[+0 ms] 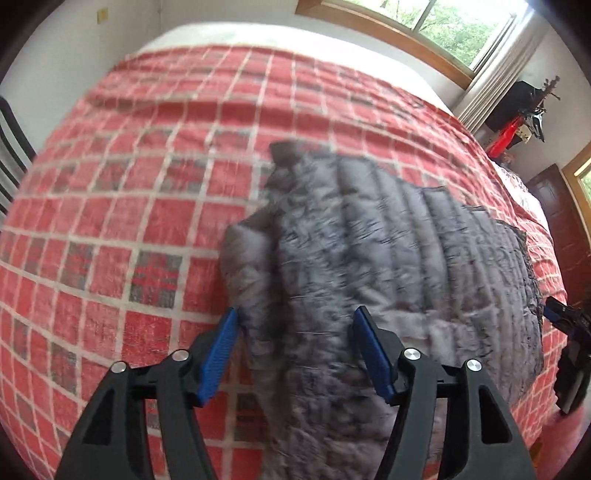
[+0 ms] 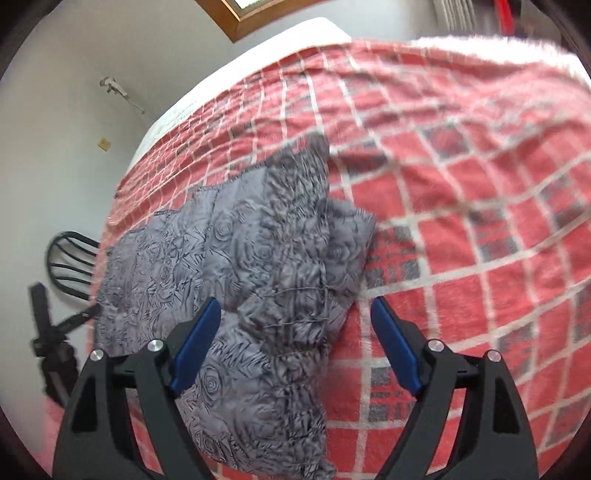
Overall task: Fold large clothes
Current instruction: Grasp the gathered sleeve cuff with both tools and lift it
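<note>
A grey quilted jacket [image 1: 388,266] with a dark rose print lies on a bed with a red plaid blanket [image 1: 129,206]. A folded sleeve lies along its near side. My left gripper [image 1: 295,314] is open, its blue fingers straddling the jacket's near left edge just above it. In the right wrist view the same jacket [image 2: 258,266] lies left of centre. My right gripper [image 2: 295,306] is open over the jacket's right edge, holding nothing. The right gripper also shows at the far right of the left wrist view [image 1: 565,321].
The red plaid blanket [image 2: 461,221] covers the bed around the jacket. A window [image 1: 443,22] with a wooden frame is behind the bed. A dark chair [image 2: 70,258] stands by the white wall left of the bed. A dark door [image 1: 561,221] is at right.
</note>
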A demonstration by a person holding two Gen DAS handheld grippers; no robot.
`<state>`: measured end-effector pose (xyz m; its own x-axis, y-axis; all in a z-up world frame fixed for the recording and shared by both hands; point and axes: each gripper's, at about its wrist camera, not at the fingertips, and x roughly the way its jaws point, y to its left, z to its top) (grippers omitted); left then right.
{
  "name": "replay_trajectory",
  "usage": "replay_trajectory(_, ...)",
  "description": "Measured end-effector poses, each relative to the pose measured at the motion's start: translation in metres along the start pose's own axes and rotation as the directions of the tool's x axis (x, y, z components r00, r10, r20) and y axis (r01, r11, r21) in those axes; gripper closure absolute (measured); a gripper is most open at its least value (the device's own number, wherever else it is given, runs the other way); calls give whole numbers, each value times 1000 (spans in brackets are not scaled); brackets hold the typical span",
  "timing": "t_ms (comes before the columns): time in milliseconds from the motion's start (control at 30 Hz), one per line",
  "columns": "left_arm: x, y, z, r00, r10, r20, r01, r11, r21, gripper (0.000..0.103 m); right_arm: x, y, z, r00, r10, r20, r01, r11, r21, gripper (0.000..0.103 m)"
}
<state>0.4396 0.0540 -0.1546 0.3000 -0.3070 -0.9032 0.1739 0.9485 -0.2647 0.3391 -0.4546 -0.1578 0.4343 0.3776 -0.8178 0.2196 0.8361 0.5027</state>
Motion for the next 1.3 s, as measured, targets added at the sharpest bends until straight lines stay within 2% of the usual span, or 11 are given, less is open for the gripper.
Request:
replay_trajectory(133, 19, 15, -1, 994, -104, -28, 103, 994, -39, 25, 22, -1, -2, 996, 54, -65, -54, 999, 7, 20)
replay_trajectory(233, 30, 22, 1, 992, -121, -32, 118, 991, -64, 15, 39, 2, -4, 994, 49, -95, -49, 999, -1, 18)
replay_trajectory(333, 38, 24, 2, 985, -169, -34, 165, 982, -91, 14, 42, 6, -2, 994, 61, -90, -62, 998, -12, 17)
replay_trajectory(400, 38, 21, 3, 982, -185, -32, 182, 981, -73, 15, 44, 9, -1, 993, 77, -89, -80, 997, -22, 26)
replay_trajectory(433, 40, 18, 3, 975, -219, -37, 216, 974, -72, 20, 47, 10, 3, 992, 91, -93, -94, 995, -26, 29)
replay_trajectory(500, 41, 14, 3, 962, -269, -44, 265, 961, -77, 30, 49, 9, 6, 987, 130, -96, -132, 991, -9, 46)
replay_trajectory(600, 36, 6, 2, 971, -237, -25, 235, 970, -63, 54, 45, 4, 6, 975, 204, -83, -202, 979, 33, 67)
replay_trajectory(733, 12, -1, 1, 975, -219, 33, 221, 973, -70, 81, 23, 13, 4, 970, 239, -47, -238, 971, 27, 77)
replay_trajectory(967, -53, -30, -21, 966, -238, 99, 240, 971, -5, 85, -41, 50, -17, 968, 248, -21, -249, 966, -62, 79)
replay_trajectory(1133, -107, -32, -61, 962, -254, 106, 253, 967, 14, 85, -93, 56, -64, 958, 286, -32, -287, 956, -53, 80)
replay_trajectory(1300, -148, -24, -108, 963, -249, 106, 249, 968, 16, 84, -115, 62, -117, 952, 300, -62, -302, 953, -37, 80)
